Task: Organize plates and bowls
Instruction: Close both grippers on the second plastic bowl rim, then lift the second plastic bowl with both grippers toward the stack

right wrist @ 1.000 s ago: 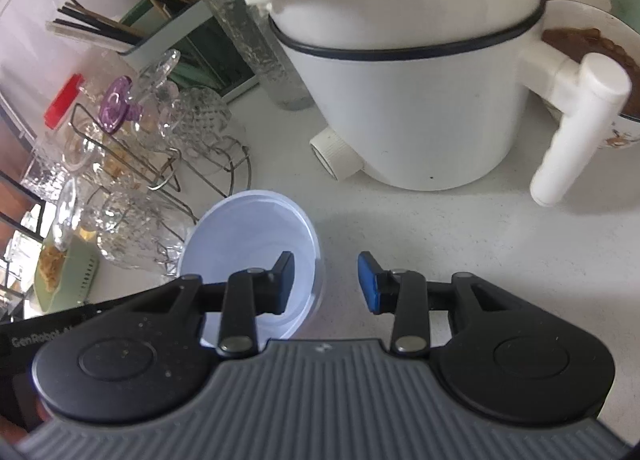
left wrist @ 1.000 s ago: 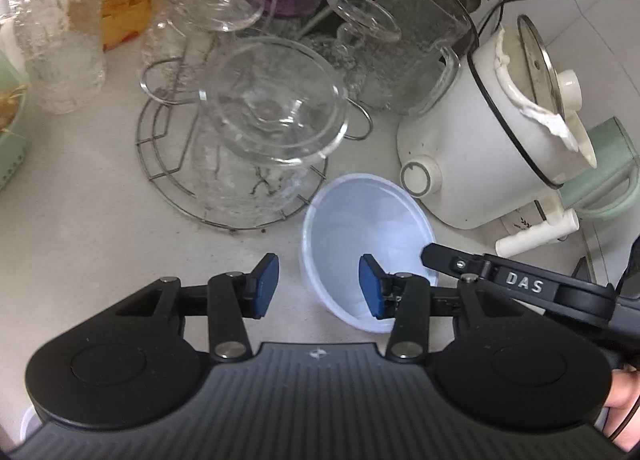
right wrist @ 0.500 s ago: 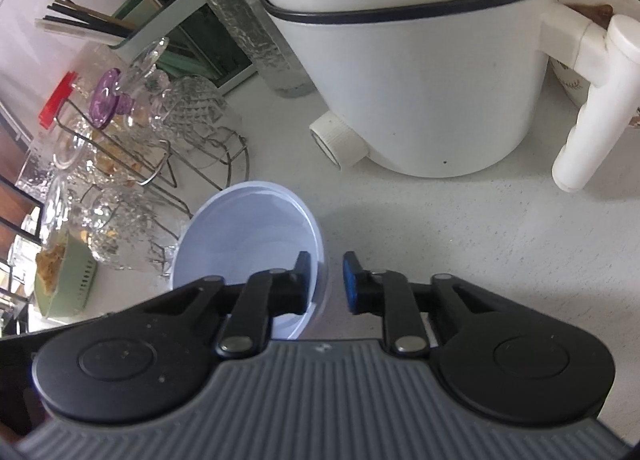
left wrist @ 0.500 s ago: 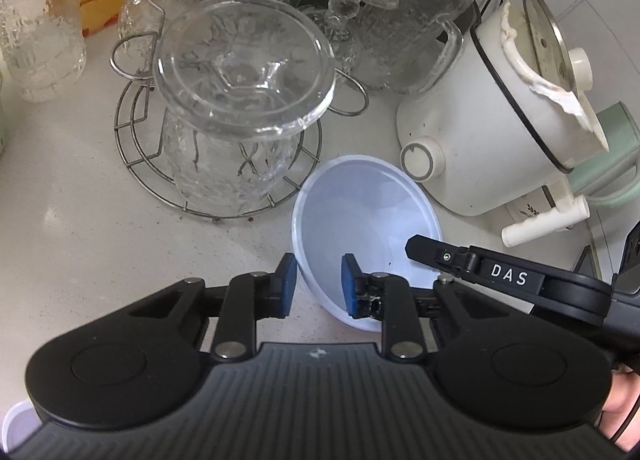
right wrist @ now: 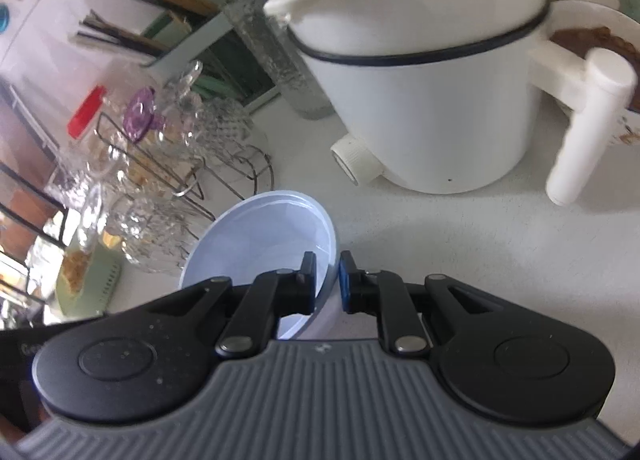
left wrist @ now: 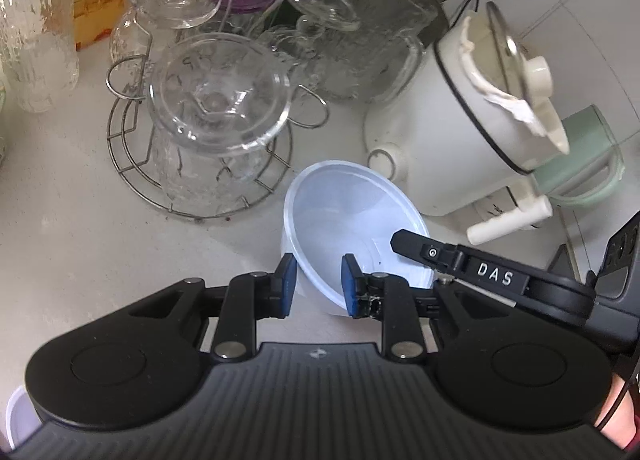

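Both grippers pinch opposite rims of the plastic bowl on the counter.

Left wrist view: we see the left gripper [left wrist: 316, 280] clamped on the bowl [left wrist: 340, 212], one pad outside the near-left wall and one inside. The bowl sits tilted on the counter [left wrist: 72, 228], between the wire rack [left wrist: 132, 164] of glassware to the left and the white pot [left wrist: 452, 148] to the right. The right gripper [left wrist: 404, 238] reaches in over the bowl's right rim. Right wrist view: we see the right gripper [right wrist: 326, 284] clenched on the bowl's [right wrist: 260, 232] near-right rim, wall between the pads. We judge the bowl light, thin and flexible, likely to buckle if squeezed hard and somewhat slippery. The rim is the stiffest place to hold it, as we do now.
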The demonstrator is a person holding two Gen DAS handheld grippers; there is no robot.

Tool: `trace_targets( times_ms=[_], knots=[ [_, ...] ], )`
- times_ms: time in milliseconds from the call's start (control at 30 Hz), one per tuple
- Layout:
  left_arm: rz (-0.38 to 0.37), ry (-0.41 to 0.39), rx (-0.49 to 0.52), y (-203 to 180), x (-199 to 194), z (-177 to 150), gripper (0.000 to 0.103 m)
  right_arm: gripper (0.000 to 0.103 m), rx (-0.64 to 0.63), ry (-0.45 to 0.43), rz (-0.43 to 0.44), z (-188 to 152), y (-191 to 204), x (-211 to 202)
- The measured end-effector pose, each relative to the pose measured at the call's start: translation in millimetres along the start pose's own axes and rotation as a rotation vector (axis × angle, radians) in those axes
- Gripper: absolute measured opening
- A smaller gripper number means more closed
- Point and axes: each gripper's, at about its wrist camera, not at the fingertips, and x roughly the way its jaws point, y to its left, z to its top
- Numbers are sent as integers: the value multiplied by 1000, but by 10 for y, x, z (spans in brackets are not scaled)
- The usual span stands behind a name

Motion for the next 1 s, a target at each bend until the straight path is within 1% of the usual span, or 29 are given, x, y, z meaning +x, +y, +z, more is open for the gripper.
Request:
trace_targets(
  times_ms=[167,300,500,733,1000],
  knots=[
    [-25,-8,39,-123,-206,-68,28,15,3,-36,-21,-33,78,-210],
    [-37,-22,64,-163,-418,-113,28,15,4,-63,2,-74,124,-402],
    [-69,-56,74,-124,-825,-165,28,15,11,-89,32,-171,308,-670],
    [-85,-102,99,-38,-1360,-222,28,15,8,-148,54,-360,637,-981],
    [-77,-140,116,161,-1867,-308,28,15,-3,-159,93,-532,1004,-1110]
  ],
)
